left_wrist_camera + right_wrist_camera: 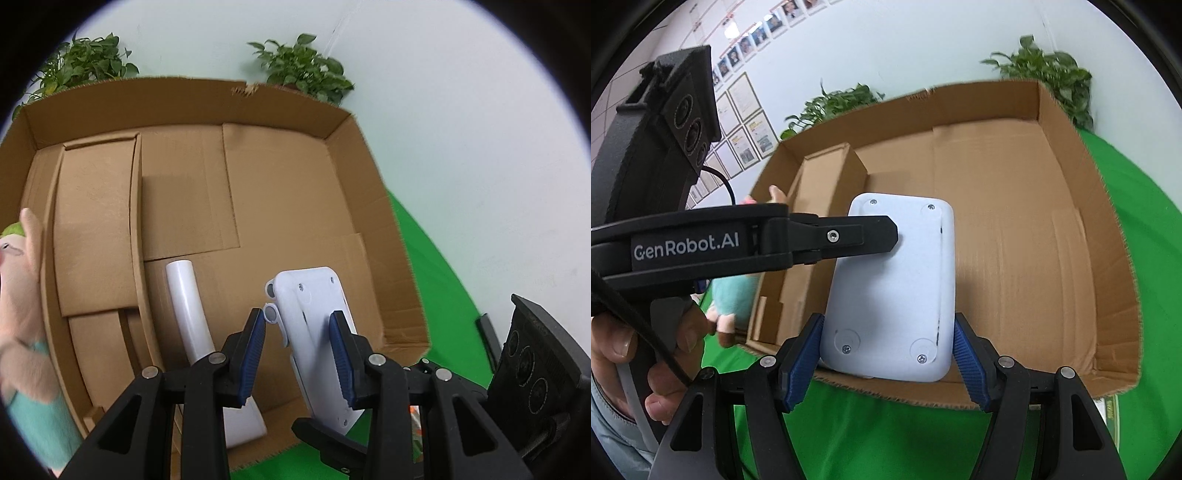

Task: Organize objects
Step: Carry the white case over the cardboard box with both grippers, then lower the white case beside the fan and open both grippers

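A white flat plastic device point(894, 288) with screws in its corners is held over the open cardboard box point(1015, 229). My right gripper point(886, 363) is shut on its near end. My left gripper point(299, 354) has its blue pads on either side of the device point(314, 325) and appears shut on its side; in the right wrist view the left finger point(857, 236) presses on the device's left edge. A white tube-shaped object point(192, 306) lies in the box beside it.
A plush toy in pink and teal point(22, 317) sits at the box's left outside wall. The box stands on a green cloth point(886, 435). Potted plants point(299, 66) stand behind the box against the wall.
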Motion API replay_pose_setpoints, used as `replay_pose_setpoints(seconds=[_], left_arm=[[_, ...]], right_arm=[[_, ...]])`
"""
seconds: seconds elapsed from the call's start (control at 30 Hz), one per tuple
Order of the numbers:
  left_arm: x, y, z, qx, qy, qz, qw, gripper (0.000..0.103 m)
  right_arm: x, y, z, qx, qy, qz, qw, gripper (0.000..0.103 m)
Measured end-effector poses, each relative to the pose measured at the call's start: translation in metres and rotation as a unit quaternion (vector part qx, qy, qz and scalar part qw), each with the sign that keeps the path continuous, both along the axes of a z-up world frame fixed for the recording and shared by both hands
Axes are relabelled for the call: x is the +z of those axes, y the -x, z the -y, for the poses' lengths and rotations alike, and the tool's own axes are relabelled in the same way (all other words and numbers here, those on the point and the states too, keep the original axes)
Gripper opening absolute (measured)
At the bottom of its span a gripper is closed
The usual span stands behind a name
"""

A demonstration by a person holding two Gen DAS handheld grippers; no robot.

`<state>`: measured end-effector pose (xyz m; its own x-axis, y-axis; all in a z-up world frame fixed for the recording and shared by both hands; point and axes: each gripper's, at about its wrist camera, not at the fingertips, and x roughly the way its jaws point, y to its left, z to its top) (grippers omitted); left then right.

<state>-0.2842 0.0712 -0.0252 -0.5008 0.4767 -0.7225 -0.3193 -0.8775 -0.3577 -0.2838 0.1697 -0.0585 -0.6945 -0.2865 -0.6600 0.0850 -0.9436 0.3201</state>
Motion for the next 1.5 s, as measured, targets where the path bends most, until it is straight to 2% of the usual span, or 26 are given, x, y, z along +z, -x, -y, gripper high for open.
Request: replay_pose_setpoints(seconds=[0.2, 0.23, 0.47, 0.73, 0.93, 1.07, 1.33, 1.4, 1.5], left_arm=[[-0.018, 0.019, -0.007, -0.006, 0.023, 0.019, 0.9995, 0.035], [-0.020, 0.021, -0.008, -0.017, 0.022, 0.019, 0.9994, 0.035], [-0.042, 0.026, -0.014, -0.019, 0.044, 0.043, 0.9979, 0.035], [-0.054, 0.026, -0.013, -0.007, 0.043, 0.058, 0.9974, 0.036], [-0.053, 0.024, -0.012, -0.004, 0.041, 0.061, 0.9973, 0.036], [-0.047, 0.018, -0.004, 0.006, 0.045, 0.047, 0.9979, 0.036], [-0.033, 0.004, 0.021, 0.036, 0.014, 0.029, 0.9988, 0.036], [-0.028, -0.003, 0.029, 0.043, 0.009, 0.018, 0.9989, 0.036], [-0.020, -0.016, 0.039, 0.052, 0.002, 0.000, 0.9986, 0.036]], right_arm=[[-0.021, 0.021, -0.006, -0.002, 0.014, 0.024, 1.000, 0.065], [-0.023, 0.022, -0.006, -0.002, 0.014, 0.027, 1.000, 0.065], [-0.045, 0.027, -0.008, 0.002, 0.023, 0.053, 0.998, 0.065], [-0.051, 0.029, -0.006, 0.005, 0.019, 0.060, 0.998, 0.066], [-0.051, 0.027, -0.004, 0.014, 0.021, 0.064, 0.998, 0.067], [-0.049, 0.024, -0.007, 0.013, 0.026, 0.059, 0.998, 0.067], [-0.045, 0.021, 0.001, 0.013, 0.015, 0.054, 0.998, 0.067], [-0.045, 0.020, 0.001, 0.008, 0.010, 0.052, 0.999, 0.065], [-0.046, 0.022, -0.001, -0.008, 0.000, 0.054, 0.999, 0.057]])
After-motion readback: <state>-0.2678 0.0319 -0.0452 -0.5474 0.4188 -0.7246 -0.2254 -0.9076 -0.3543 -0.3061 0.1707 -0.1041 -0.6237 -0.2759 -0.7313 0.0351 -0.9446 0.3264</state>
